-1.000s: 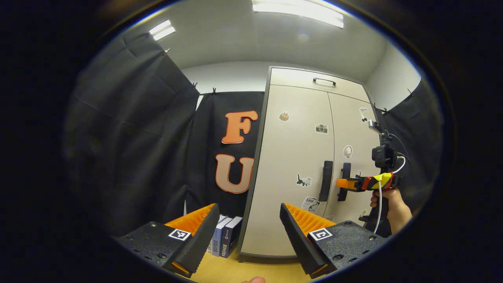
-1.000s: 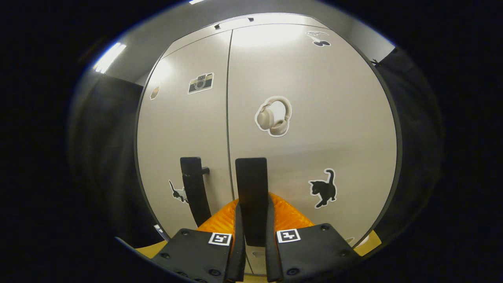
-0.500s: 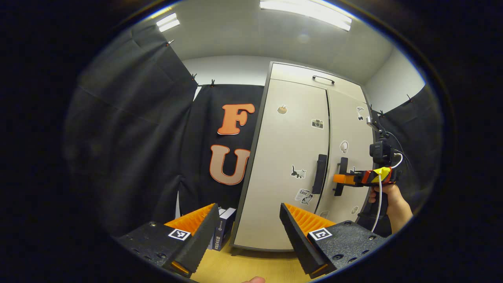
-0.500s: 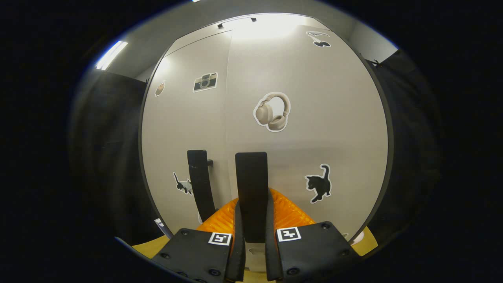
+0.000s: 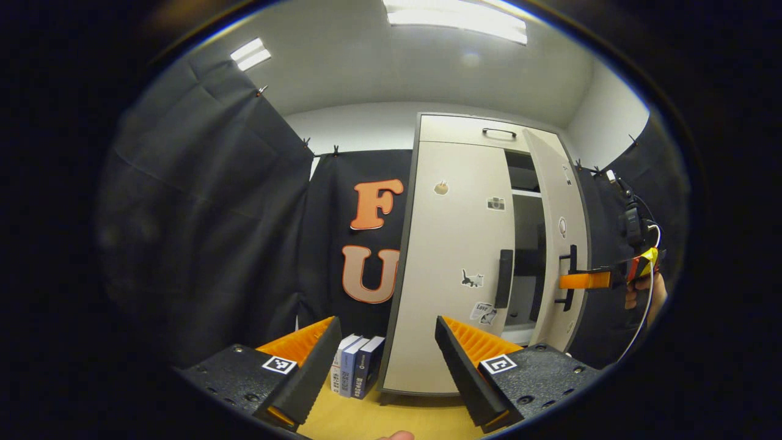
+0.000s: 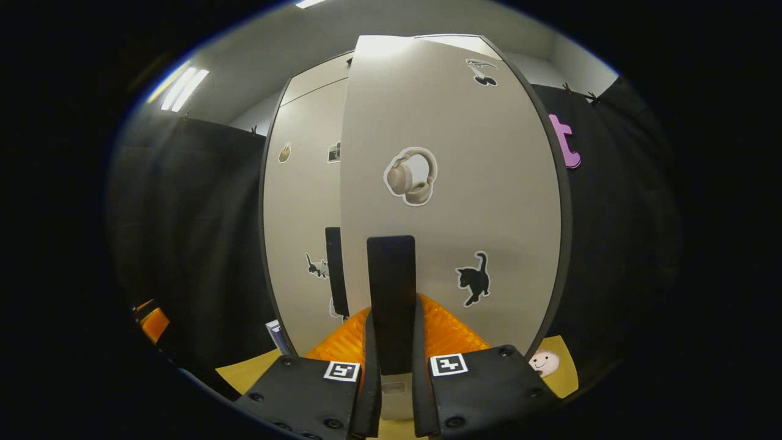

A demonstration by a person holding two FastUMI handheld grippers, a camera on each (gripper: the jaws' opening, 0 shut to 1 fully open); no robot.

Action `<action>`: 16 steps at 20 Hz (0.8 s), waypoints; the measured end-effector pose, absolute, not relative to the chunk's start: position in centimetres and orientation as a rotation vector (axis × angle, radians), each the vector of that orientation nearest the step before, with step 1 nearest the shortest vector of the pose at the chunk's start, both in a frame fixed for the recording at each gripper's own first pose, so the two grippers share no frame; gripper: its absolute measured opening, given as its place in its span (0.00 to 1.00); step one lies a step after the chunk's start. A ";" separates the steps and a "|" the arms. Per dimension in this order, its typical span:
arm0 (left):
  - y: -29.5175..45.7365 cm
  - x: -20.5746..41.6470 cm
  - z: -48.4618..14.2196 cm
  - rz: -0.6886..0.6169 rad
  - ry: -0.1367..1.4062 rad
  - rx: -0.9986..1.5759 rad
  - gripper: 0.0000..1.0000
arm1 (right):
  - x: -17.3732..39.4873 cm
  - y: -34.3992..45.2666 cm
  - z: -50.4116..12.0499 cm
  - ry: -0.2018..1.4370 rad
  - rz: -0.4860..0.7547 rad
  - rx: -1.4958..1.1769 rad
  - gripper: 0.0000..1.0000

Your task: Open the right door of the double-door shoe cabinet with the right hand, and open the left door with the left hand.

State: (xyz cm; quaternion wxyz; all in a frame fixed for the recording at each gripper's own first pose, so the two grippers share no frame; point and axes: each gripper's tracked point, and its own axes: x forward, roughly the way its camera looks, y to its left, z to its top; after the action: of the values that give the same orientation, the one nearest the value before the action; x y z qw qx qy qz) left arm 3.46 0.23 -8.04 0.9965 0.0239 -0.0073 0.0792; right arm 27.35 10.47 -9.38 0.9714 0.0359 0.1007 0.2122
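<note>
Right gripper clamped on right door handle, door ajar (cabinet interior dark), left gripper spread wide.

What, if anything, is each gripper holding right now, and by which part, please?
The right gripper is shut on the right door handle, near its lower part. The left gripper is open and holds nothing.

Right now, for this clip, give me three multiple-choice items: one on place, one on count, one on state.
1. Where do the books stand?
A. Floor, left of the cabinet
B. Inside the cabinet
C. On top of it

2. How many books?
A. One
B. Three
C. Six

3. The right door is:
A. Shut
B. Removed
C. Swung partly open

Answers: 1 A, upright beside the cabinet base. 2 B, three spines show. 3 C, dark shelves show behind it, with the right tool clamped on its handle.
</note>
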 end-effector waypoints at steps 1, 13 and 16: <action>-0.2 3.7 -8.3 0.153 -0.007 0.038 0.94 | 27.1 10.2 -9.2 0.202 0.432 0.069 0.29; -2.5 7.0 -9.3 0.090 0.009 0.046 0.94 | 25.3 6.5 -8.4 0.143 0.399 0.027 0.28; -3.0 7.6 -9.8 0.075 0.010 0.037 0.94 | 25.2 5.6 -8.1 0.121 0.387 0.041 0.28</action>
State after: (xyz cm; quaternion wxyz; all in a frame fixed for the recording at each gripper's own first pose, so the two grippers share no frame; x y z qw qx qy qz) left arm 7.62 -3.05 -9.79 0.9991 0.0186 0.0052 0.0376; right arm 25.23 5.62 -8.06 0.9793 0.0205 0.0599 0.1920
